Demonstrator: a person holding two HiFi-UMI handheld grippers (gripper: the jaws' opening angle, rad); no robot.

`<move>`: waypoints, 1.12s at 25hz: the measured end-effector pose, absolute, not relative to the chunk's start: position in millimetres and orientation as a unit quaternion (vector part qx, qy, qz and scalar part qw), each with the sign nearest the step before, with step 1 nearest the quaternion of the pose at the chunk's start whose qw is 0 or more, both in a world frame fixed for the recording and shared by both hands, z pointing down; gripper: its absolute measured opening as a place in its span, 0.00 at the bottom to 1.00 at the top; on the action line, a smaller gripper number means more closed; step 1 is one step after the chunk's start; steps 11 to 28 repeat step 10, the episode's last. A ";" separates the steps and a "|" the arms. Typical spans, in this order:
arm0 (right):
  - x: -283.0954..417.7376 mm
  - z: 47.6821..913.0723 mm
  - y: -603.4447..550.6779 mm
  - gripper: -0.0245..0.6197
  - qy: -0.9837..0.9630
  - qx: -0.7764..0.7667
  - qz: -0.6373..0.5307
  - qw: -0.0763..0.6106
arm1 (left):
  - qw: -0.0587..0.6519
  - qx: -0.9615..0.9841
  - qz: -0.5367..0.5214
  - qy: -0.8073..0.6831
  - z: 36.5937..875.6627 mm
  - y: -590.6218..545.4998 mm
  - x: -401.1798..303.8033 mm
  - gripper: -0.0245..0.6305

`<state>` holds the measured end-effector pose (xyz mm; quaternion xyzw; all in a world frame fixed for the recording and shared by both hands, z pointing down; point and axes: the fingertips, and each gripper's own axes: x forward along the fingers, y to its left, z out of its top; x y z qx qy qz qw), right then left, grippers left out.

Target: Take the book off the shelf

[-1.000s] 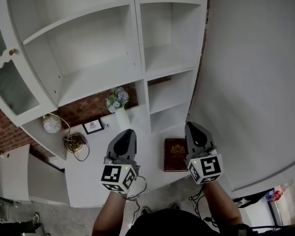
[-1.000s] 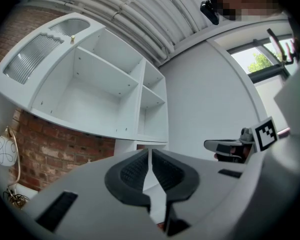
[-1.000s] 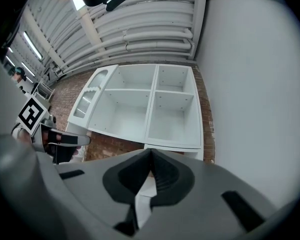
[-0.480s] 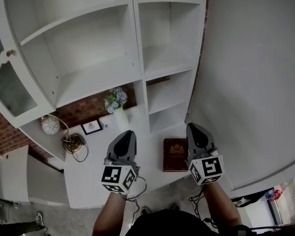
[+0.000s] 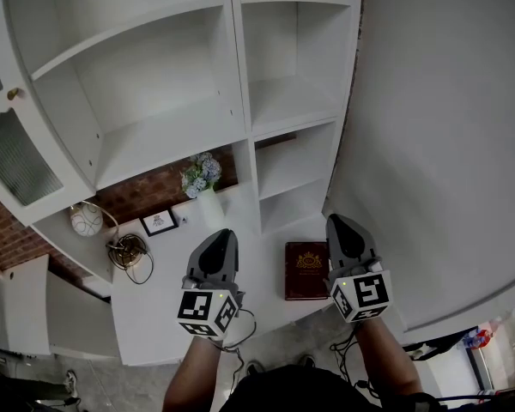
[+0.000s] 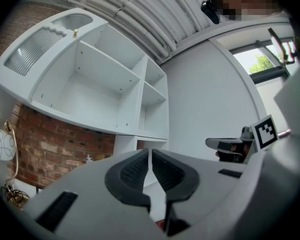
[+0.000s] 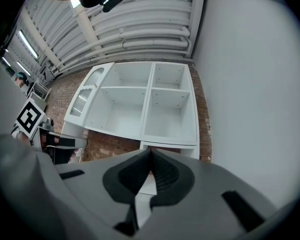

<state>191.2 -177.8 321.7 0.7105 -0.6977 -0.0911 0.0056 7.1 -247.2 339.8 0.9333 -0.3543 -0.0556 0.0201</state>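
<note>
Jaws of both grippers are pressed together and hold nothing: in the left gripper view the ribbed pads of the left gripper (image 6: 149, 154) meet with only a thin line between them, and in the right gripper view those of the right gripper (image 7: 150, 153) meet in the same way. From where I stand, the 2 grippers hang side by side in front of the white shelf unit (image 5: 249, 84).

The book (image 5: 306, 270), dark red, lies flat on the white counter (image 5: 159, 303) below the shelves. It is between the 2 grippers and just beside the right one. The compartments that I can see are empty, apart from a pale folded thing in the top one, so I judge that the book is already out of the shelf, or that this counter is the shelf meant.

If it must be lifted now, the right gripper is the nearer. Its jaws need to open first. A flat book gives little to bite on, so I would draw it a little over the counter's front edge. Then 1 jaw can pass under it, and a grip on the spine side keeps the cover from falling open.

As for writing, the cover shows a gold emblem but no words I can read. The small picture frame (image 5: 161, 222) beside the vase of flowers (image 5: 202, 183) is too small to read. The cubes carry only black-and-white square markers.
</note>
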 end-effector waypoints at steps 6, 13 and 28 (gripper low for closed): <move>189.2 322.8 -178.7 0.04 -0.693 0.715 -0.090 0.007 | 0.021 0.935 -0.056 -0.348 340.0 -250.2 6.1 0.08; 186.1 323.4 -179.7 0.04 -0.691 0.717 -0.089 0.006 | 0.020 0.937 -0.056 -0.344 340.8 -252.0 4.2 0.08; 186.1 323.4 -179.7 0.04 -0.691 0.717 -0.089 0.006 | 0.020 0.937 -0.056 -0.344 340.8 -252.0 4.2 0.08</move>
